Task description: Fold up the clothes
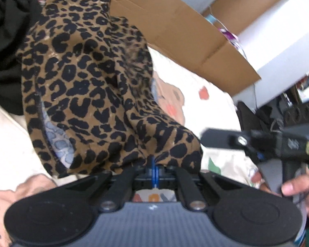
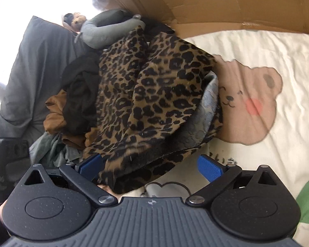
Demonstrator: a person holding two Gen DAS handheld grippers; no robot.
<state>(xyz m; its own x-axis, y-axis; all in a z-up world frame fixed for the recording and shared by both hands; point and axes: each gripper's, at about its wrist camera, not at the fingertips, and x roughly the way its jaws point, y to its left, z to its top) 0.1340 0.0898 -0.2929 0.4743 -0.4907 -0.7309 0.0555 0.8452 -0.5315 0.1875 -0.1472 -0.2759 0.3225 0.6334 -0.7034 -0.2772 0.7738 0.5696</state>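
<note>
A leopard-print garment hangs in a bunched heap from my left gripper, whose blue pads are shut on its lower edge. The same garment lies crumpled on a cream bedsheet with a bear print in the right wrist view. My right gripper stands open over the cloth's near edge. Its blue pads are wide apart, with a fold of the cloth between them, and they do not press on it. One of the right gripper's black fingers shows at the right of the left wrist view, held by a hand.
A pile of black, brown and grey clothes lies left of the leopard garment. Behind stand a grey pillow, a grey stuffed toy and an open cardboard box. White furniture is at the far right.
</note>
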